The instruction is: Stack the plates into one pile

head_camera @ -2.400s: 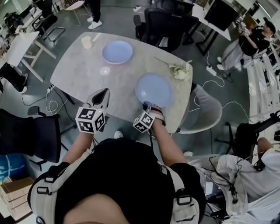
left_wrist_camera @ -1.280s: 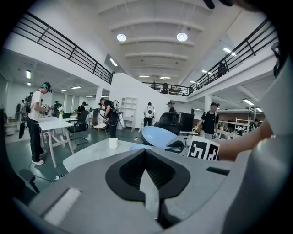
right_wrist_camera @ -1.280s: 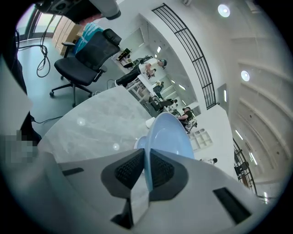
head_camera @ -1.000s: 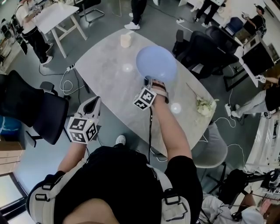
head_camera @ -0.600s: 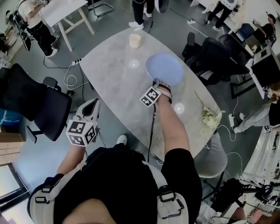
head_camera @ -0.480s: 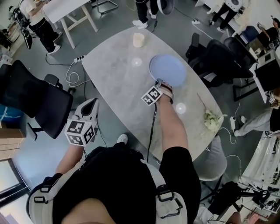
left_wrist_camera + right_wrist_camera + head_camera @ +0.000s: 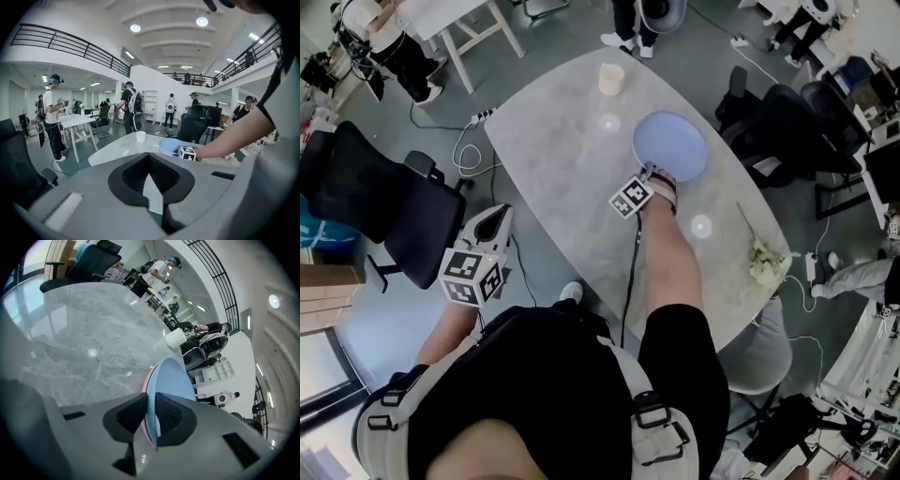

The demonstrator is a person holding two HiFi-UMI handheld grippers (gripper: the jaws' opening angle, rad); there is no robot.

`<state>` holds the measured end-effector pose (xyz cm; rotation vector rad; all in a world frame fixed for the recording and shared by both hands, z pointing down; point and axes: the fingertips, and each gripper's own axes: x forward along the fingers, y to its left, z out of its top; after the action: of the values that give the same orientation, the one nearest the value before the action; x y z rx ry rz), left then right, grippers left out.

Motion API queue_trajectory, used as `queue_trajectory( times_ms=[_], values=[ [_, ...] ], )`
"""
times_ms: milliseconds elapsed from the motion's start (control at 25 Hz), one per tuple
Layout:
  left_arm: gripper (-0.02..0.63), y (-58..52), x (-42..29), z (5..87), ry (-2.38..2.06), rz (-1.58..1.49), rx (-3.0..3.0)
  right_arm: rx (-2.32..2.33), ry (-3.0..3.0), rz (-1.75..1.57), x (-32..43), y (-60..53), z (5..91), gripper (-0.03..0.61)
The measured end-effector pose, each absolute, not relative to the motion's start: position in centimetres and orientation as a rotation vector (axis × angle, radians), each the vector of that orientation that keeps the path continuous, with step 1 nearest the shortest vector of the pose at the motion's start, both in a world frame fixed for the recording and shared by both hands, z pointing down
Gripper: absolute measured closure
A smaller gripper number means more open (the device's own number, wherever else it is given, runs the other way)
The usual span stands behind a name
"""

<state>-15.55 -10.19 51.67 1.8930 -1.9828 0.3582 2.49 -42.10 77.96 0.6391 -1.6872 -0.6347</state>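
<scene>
We are pinching the near rim of the blue plate (image 7: pixel 671 143) in the right gripper (image 7: pixel 650 172), jaws clamped on it, so we can seat it squarely over the second plate (image 7: pixel 144 397) far across the table (image 7: pixel 562 178). Our right arm is reaching forward, tilting down. The left gripper (image 7: pixel 499 217), shut and empty, is hanging beside the table.

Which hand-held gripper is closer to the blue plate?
Right. The right hand-held gripper clamps the rim of the blue plate; the left hand-held gripper hangs off the table, apart.

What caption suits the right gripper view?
Right gripper, fingers clamped on the rim of a pale blue round plate over the grey marble table.
</scene>
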Motion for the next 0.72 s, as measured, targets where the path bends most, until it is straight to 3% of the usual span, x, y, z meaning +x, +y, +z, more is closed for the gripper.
queue_trajectory(
  times_ms=[40, 160, 480, 560, 640, 720],
  values=[
    [0.611, -10.5, -15.3, 51.6, -1.976, 0.362, 1.906, 0.643, -1.706, -0.62, 2.4, -42.1, 77.8, 0.538],
    [0.611, -11.7, -14.5, 50.8, -1.955, 0.348, 1.955, 0.667, -1.802, -0.546, 1.9, -41.7, 76.4, 0.431],
    [0.611, -15.9, -10.8, 48.2, -1.899, 0.261, 2.093, 0.985, -2.278, -0.442, 2.8, -37.0, 59.8, 0.431],
    [0.611, -17.1, -9.5, 47.1, -1.872, 0.244, 2.135, 1.119, -2.432, -0.358, 4.8, -34.9, 53.7, 0.439],
    [0.611, -19.1, -7.6, 45.9, -1.825, 0.226, 2.211, 1.302, -2.524, -0.307, 8.3, -33.2, 47.7, 0.526],
    [0.611, -20.5, -5.4, 44.9, -1.775, 0.206, 2.284, 1.471, -2.559, -0.296, 12.2, -31.1, 43.3, 0.562]
  ],
)
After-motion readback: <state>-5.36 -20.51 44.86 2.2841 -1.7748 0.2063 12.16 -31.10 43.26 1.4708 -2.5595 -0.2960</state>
